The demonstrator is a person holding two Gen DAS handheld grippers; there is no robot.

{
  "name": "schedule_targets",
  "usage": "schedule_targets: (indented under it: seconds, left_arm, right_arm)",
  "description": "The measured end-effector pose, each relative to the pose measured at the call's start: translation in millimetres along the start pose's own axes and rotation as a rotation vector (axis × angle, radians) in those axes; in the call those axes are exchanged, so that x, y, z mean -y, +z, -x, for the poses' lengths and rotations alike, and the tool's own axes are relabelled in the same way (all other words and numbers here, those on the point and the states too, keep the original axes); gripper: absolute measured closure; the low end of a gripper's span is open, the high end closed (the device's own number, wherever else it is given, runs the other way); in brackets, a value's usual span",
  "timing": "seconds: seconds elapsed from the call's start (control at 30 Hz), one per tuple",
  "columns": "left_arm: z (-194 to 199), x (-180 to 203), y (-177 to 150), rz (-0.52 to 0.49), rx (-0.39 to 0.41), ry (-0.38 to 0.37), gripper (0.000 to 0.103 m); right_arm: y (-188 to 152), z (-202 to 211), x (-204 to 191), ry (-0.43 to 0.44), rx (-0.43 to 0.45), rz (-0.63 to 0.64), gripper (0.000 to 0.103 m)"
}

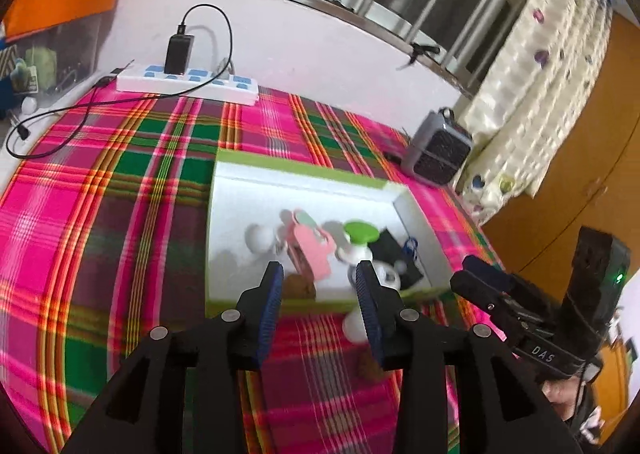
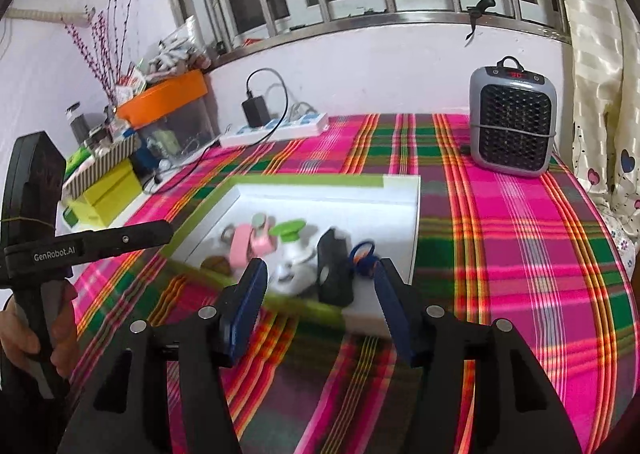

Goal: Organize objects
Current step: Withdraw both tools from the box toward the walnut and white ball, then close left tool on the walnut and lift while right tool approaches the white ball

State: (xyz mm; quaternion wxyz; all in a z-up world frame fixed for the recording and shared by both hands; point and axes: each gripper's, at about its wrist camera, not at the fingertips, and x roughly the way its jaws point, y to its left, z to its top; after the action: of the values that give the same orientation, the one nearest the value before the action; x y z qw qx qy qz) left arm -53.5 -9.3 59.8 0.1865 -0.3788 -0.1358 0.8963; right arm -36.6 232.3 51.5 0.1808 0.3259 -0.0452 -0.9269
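From the left wrist, the left gripper (image 1: 320,286) hovered wide and empty before the white tray (image 1: 304,183); a white ball (image 1: 354,328) lay outside it, likely next, needing a lowered reach. From the right wrist, the right gripper (image 2: 320,286) was wide, empty, near the tray's corner.
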Motion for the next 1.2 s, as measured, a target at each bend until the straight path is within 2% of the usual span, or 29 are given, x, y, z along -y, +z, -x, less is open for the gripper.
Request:
schedule_targets:
  seconds: [0.23,0.47,0.9,1.2]
  left_arm:
    - [2,20,-30,-0.056,-0.034,0.023,0.068]
    - [-5,42,-55,-0.101,-0.081,0.003,0.068]
    - [-31,56,-62,-0.126,-0.138,0.034,0.068]
    - [-41,62,-60,-0.138,-0.147,0.037,0.068]
  right_arm:
    - [-24,11,-16,-0.031,-0.062,0.049,0.046]
    - [-40,21,-20,-0.027,-0.081,0.046,0.046]
    - [-52,25,-12,-0.028,-0.098,0.011,0.046]
    - [-54,19,-10,-0.019,-0.111,0.003,0.046]
